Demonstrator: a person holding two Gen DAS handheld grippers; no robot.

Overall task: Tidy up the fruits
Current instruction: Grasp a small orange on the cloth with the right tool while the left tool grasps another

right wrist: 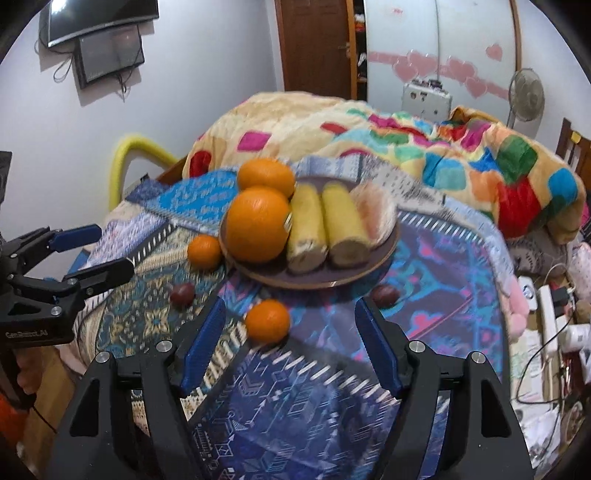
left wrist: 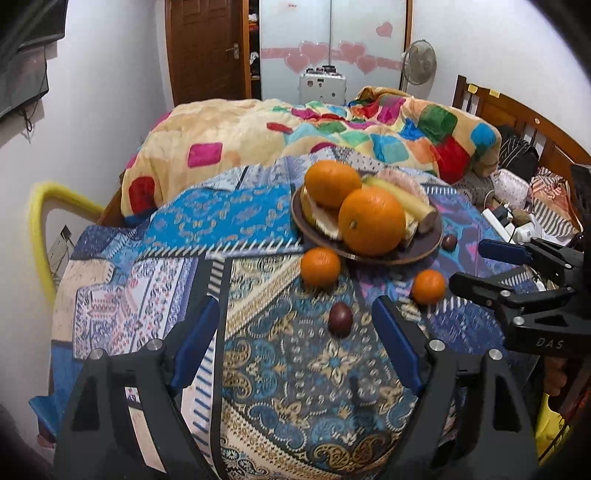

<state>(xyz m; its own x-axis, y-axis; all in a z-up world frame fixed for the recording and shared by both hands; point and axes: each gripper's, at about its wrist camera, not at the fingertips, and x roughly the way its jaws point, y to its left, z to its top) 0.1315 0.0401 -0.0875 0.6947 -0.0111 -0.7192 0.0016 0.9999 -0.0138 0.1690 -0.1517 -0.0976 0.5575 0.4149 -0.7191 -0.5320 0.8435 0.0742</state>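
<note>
Bedroom clutter, non-task
Patchwork blanket (left wrist: 332, 125) on bed, standing fan (left wrist: 419, 61), wall TV (right wrist: 99, 16), brown door (left wrist: 207, 48), power strip (right wrist: 548, 321).

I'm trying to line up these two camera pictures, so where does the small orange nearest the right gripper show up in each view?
Left wrist view: the small orange lies right of centre, on the cloth beside the right gripper.
Right wrist view: it lies just left of centre, ahead of the open fingers.
Shared landmark: the brown plate of fruit behind it.
</note>
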